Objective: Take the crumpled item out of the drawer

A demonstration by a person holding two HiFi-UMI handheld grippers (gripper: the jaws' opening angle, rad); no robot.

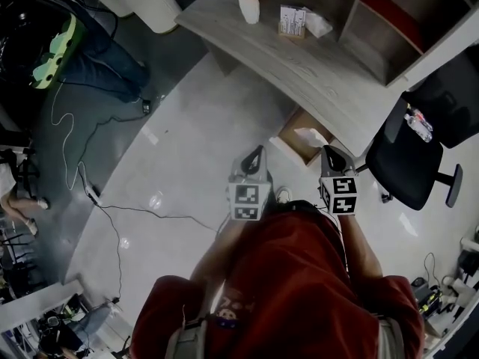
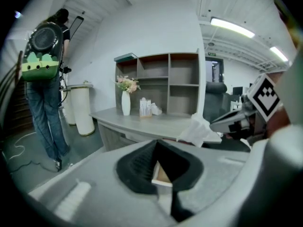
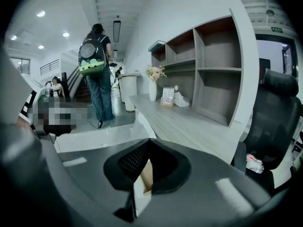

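Long grey wood-grain bench (image 1: 314,73) carries white vase with pink flowers (image 1: 248,4), small printed box (image 1: 293,19) just beside. Grey open shelf unit (image 3: 213,70) behind. Black office chair (image 1: 410,155) at bench end. Person in jeans, green backpack (image 2: 45,79), near white cylindrical bin (image 2: 84,109). Thin black cable (image 1: 112,208) across pale floor.

Dim from above, brighter along my tongs.

From my head the room looks dark and muddy, with only small glints on the pale floor (image 1: 161,199). Both gripper views are fisheye, with black corners and bowed lines. Ceiling strip lights (image 2: 232,26) and round spots (image 3: 40,14) light them evenly. My left gripper (image 2: 155,143) and right gripper (image 3: 148,142) blur soft close to the lens.
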